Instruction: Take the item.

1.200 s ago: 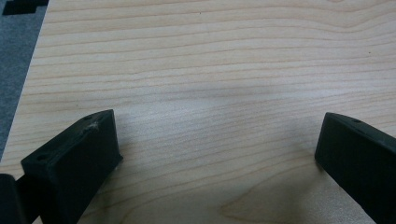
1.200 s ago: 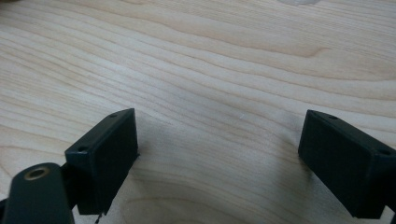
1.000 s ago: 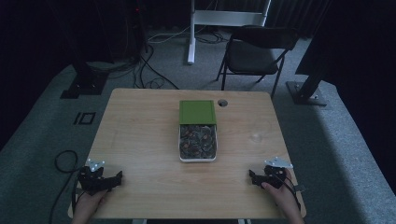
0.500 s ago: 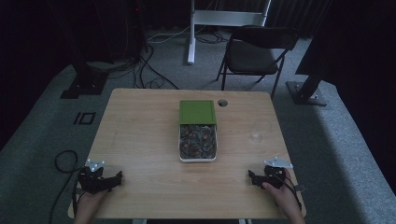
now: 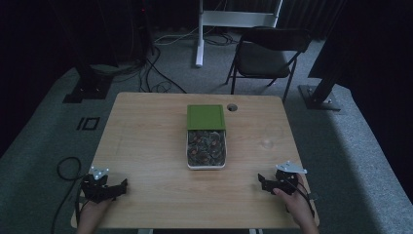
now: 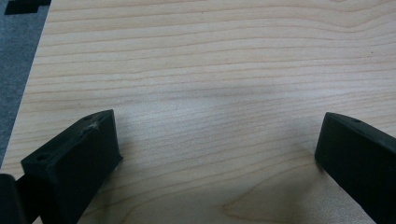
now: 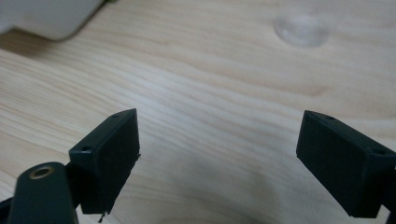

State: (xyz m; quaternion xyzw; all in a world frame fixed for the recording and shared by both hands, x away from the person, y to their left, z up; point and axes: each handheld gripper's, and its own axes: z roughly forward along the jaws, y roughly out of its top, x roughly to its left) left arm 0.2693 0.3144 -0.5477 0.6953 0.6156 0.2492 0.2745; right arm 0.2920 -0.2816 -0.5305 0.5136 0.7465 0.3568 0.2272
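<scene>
In the high view a white rectangular container (image 5: 206, 165) with dark mixed contents sits at the table's middle. A green lid (image 5: 206, 117) covers its far end. My left gripper (image 5: 108, 188) rests at the near left corner of the table, held by a hand. In the left gripper view it (image 6: 215, 154) stands open over bare wood with nothing between its jaws. My right gripper (image 5: 272, 184) rests at the near right, also hand-held. In the right gripper view it (image 7: 219, 158) is open and empty, with the container's corner (image 7: 46, 18) ahead at the upper left.
A small clear round disc (image 5: 267, 144) lies on the wood table (image 5: 146, 136) right of the container, also seen ahead of the right gripper (image 7: 301, 29). A cable hole (image 5: 232, 107) sits near the far edge. Beyond the table stands a folding chair (image 5: 265, 53).
</scene>
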